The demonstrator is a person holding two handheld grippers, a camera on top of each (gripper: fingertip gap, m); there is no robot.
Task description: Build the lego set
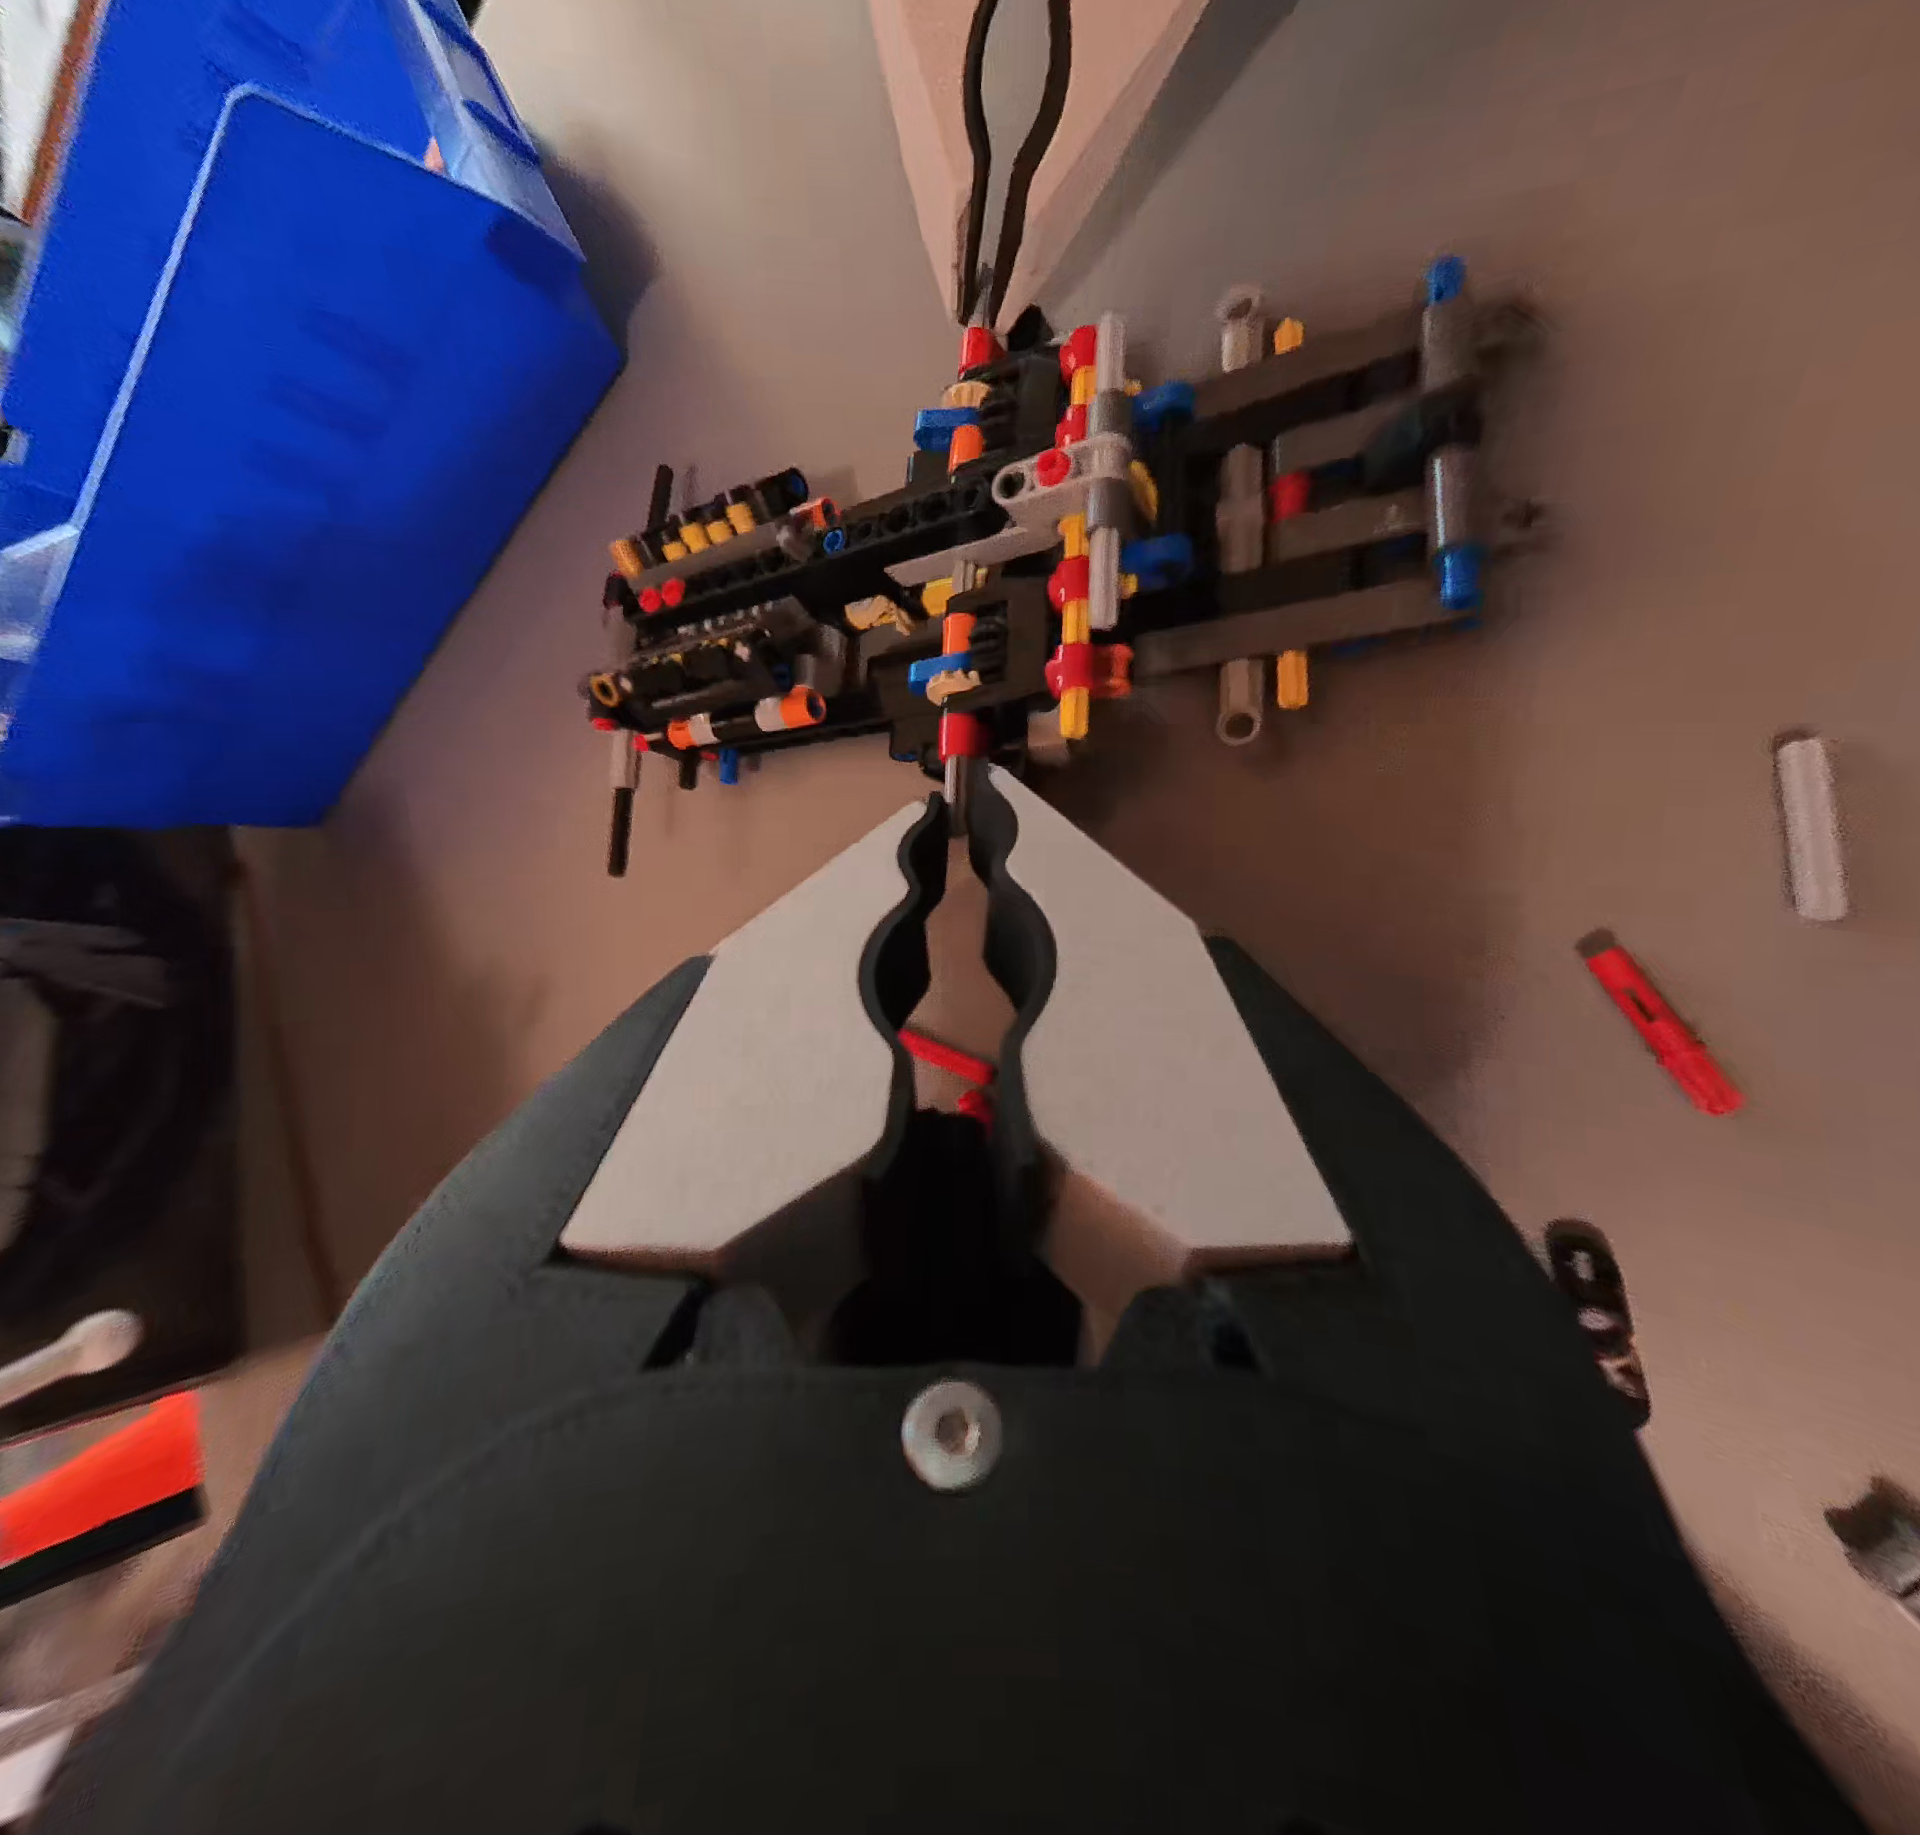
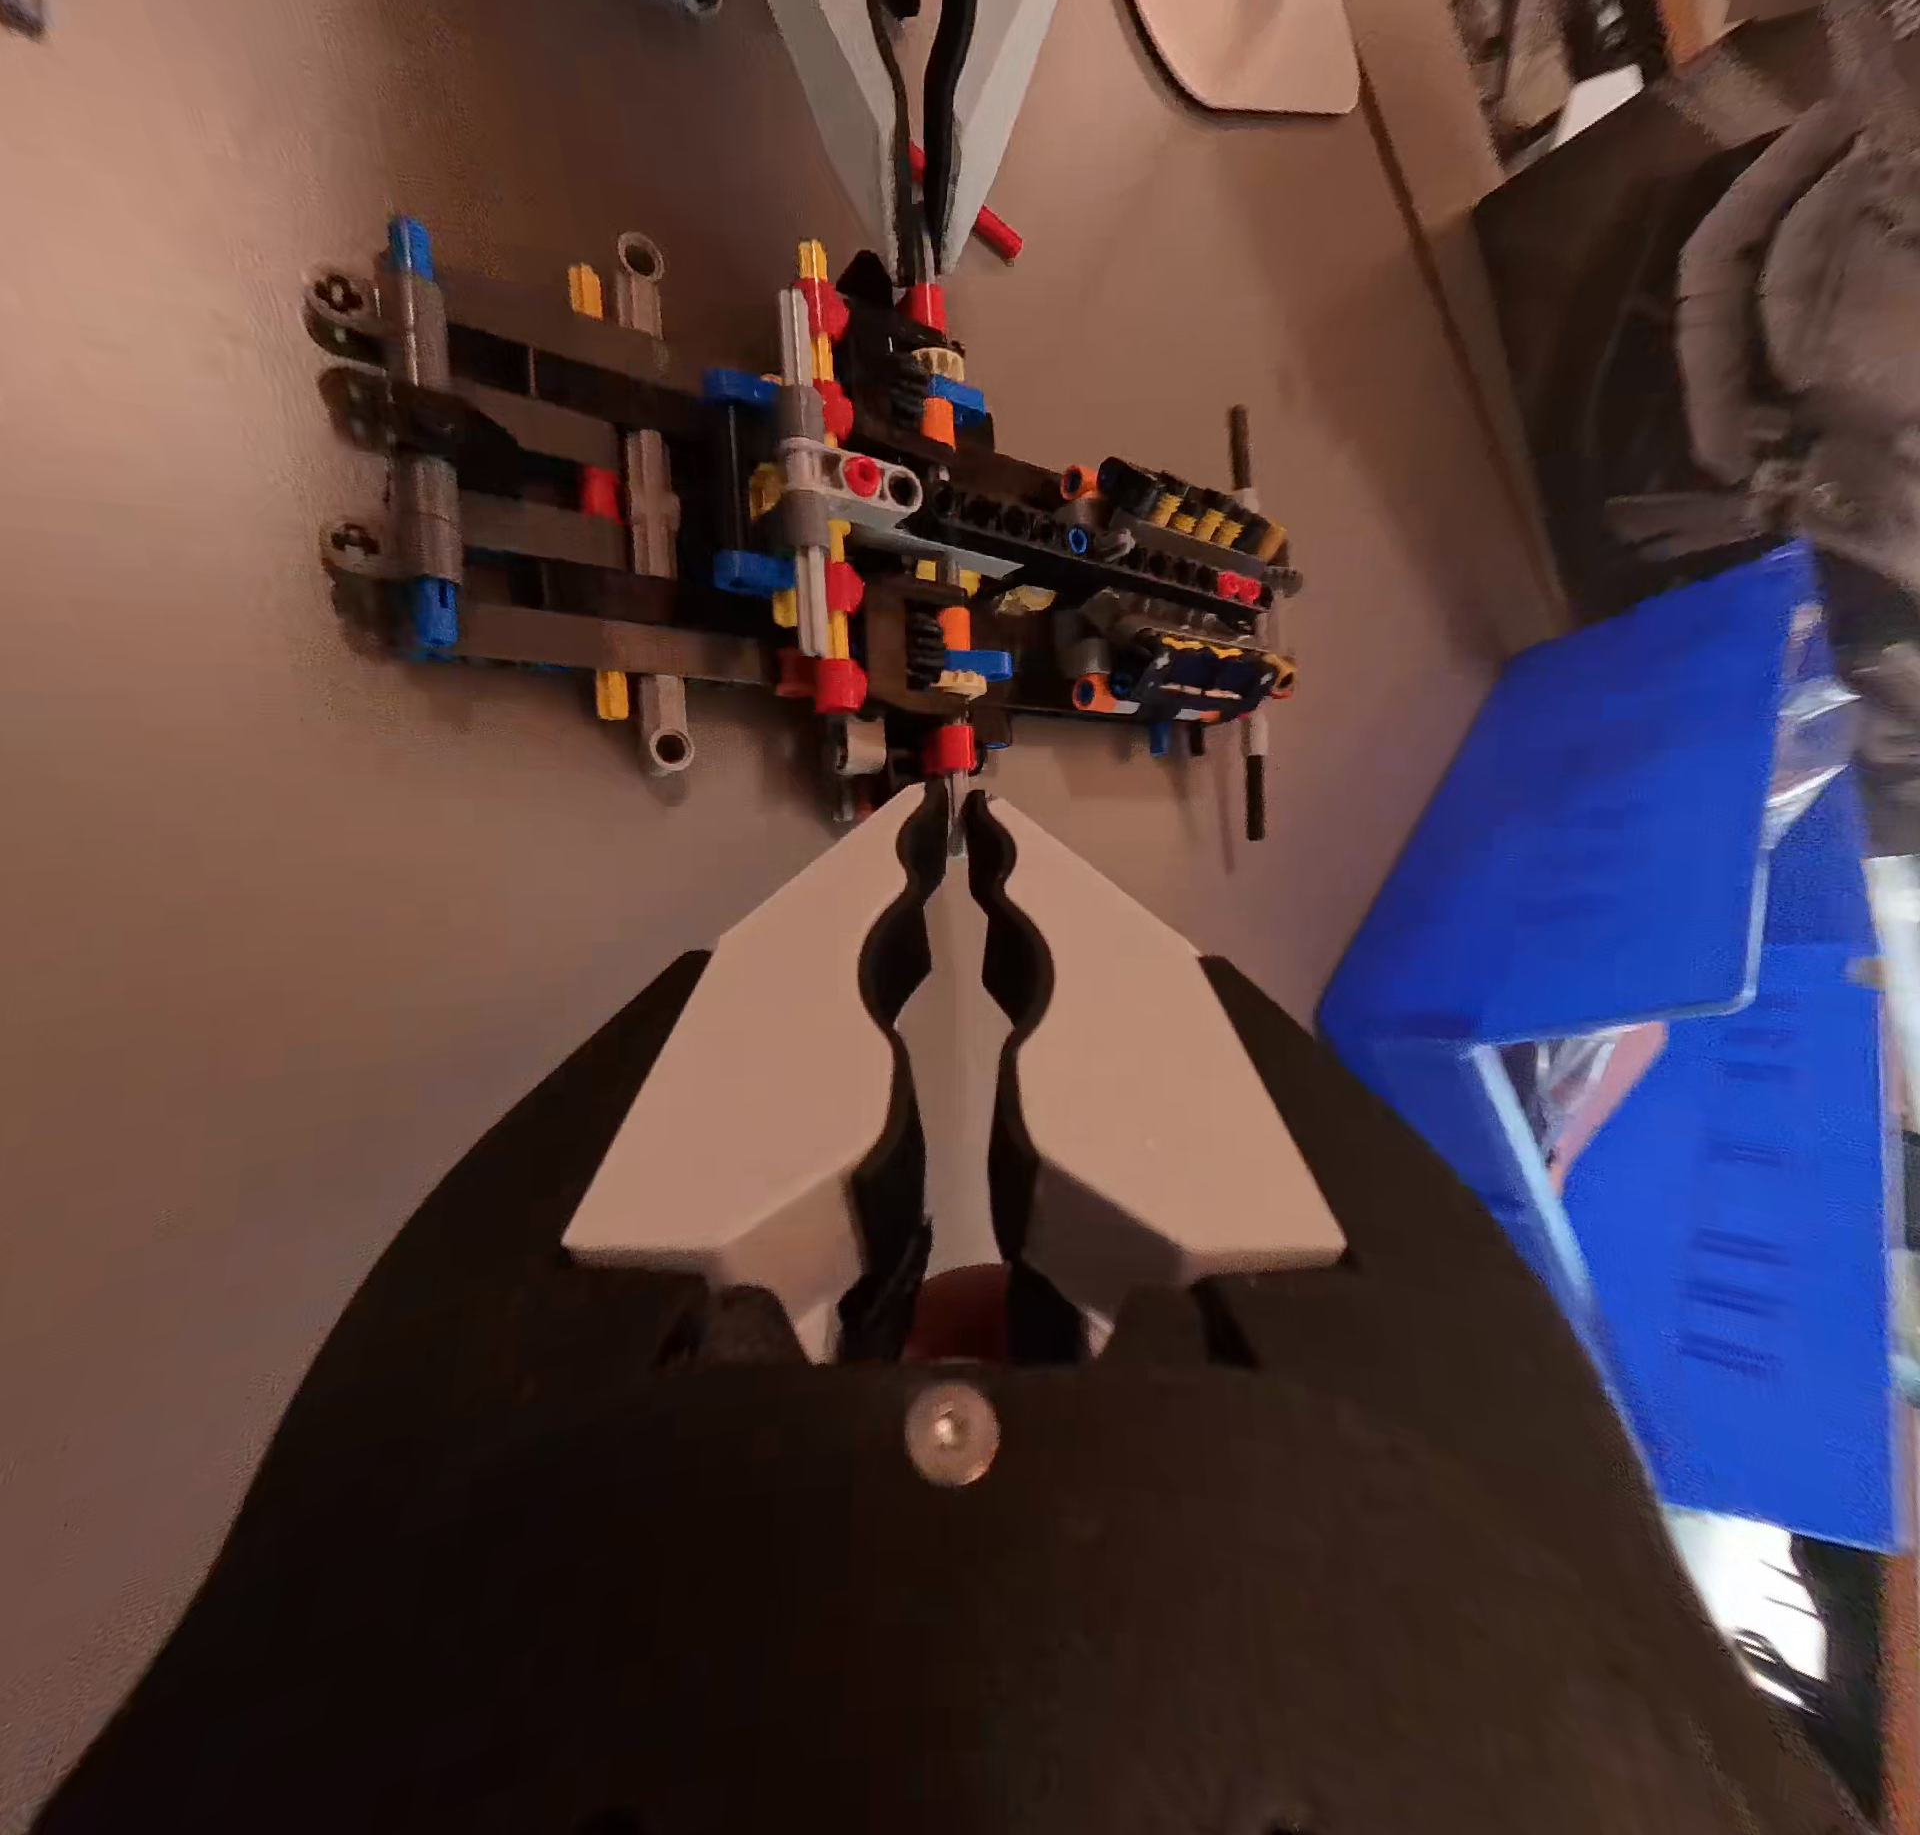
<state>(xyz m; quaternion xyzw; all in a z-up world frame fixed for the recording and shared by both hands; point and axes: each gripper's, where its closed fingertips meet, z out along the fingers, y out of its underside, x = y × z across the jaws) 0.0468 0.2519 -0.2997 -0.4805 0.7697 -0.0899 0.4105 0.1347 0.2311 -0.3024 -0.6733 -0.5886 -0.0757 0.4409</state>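
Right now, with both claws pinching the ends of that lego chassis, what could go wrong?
1. The left claw and right claw each grip only a thin axle tip on the lego chassis; it could slip or pull out.
2. Squeezing inward might pop connectors.
3. Swinging it could scatter the red piece and white tube nearby.

I can't identify the smeared grey piece [image 1: 1875,1551] at the bench's edge, and the blue bin [image 1: 260,435] runs off-frame.
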